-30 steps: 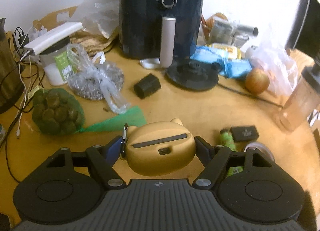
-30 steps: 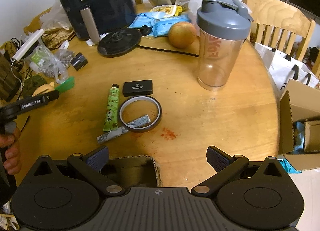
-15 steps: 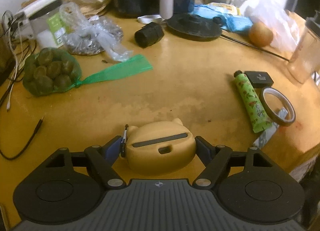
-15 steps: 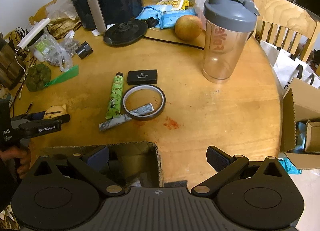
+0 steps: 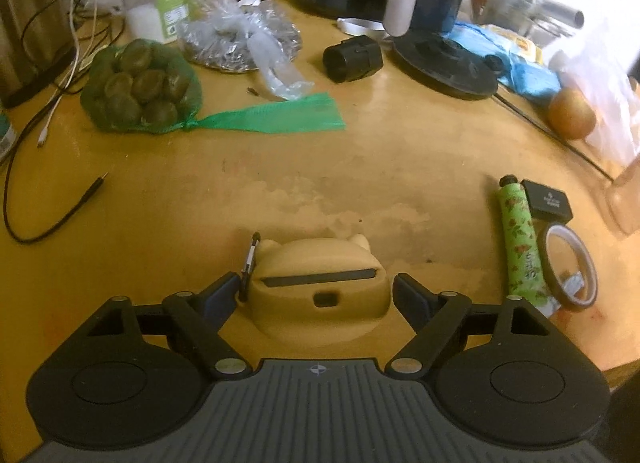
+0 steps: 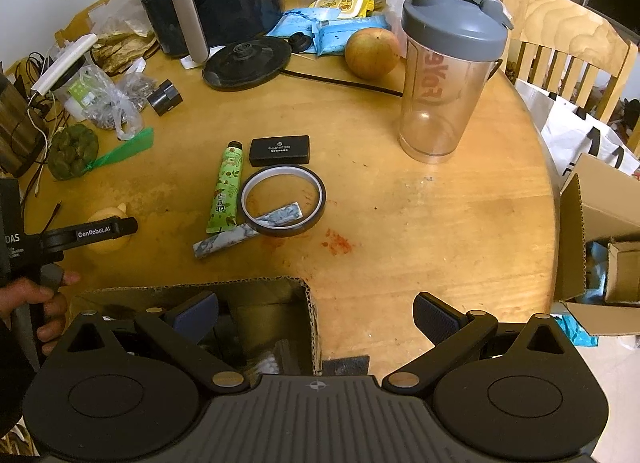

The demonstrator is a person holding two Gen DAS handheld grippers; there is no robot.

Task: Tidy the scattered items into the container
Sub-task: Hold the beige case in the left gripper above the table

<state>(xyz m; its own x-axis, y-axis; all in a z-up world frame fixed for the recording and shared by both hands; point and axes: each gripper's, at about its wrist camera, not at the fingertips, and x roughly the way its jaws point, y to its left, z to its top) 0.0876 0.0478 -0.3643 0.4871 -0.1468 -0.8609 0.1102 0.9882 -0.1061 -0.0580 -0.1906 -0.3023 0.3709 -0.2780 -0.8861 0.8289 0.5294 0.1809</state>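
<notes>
The left gripper (image 5: 318,293) points steeply down at the tabletop, its two black arms splayed and their blue-padded fingertips (image 5: 218,297) standing off to either side of a tan, rounded, eared case (image 5: 320,291) — the jaws are opening, with that case between them. The right pad shows a clear gap from it; the left pad sits just beside a small clip on its edge. In the right wrist view a person's hand (image 6: 34,303) grips the left tool's grey handle, fingers curled round it. The right gripper (image 6: 316,313) also tilts steeply downward — its jaws stand wide apart with nothing between the pads.
</notes>
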